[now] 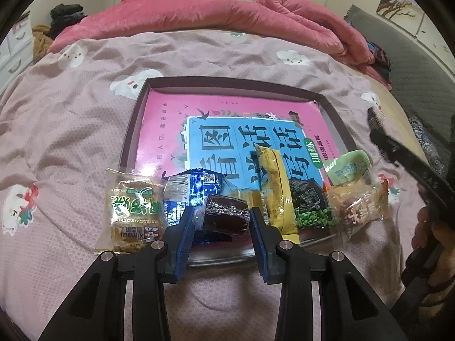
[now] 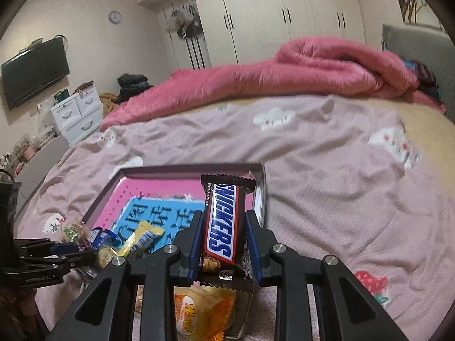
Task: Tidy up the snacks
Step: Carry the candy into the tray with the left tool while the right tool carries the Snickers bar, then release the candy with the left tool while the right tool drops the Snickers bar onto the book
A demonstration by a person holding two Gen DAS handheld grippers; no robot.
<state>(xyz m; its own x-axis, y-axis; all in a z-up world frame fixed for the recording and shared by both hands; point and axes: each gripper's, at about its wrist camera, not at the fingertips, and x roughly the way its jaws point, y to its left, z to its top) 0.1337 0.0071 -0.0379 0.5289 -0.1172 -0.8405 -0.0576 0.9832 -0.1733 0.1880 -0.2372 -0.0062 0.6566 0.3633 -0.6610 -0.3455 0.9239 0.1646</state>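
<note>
A dark tray (image 1: 133, 130) with a pink and blue book cover inside lies on the bed. Several snack packs lie along its near edge: a clear cookie pack (image 1: 133, 213), a blue pack (image 1: 193, 190), a yellow pack (image 1: 277, 190), a green pea pack (image 1: 311, 207), a pale green pack (image 1: 348, 167) and an orange pack (image 1: 361, 204). My left gripper (image 1: 221, 216) is shut on a dark foil-wrapped snack (image 1: 226, 217) above the blue pack. My right gripper (image 2: 224, 236) is shut on a Snickers bar (image 2: 221, 221), held upright above the tray's (image 2: 260, 187) right side.
A pink patterned sheet (image 1: 71, 142) covers the bed, with a rumpled pink duvet (image 1: 227, 17) at the far side. An orange snack pack (image 2: 203, 312) lies under my right gripper. White wardrobes (image 2: 284, 14), drawers (image 2: 76, 116) and a wall TV (image 2: 34, 71) stand beyond the bed.
</note>
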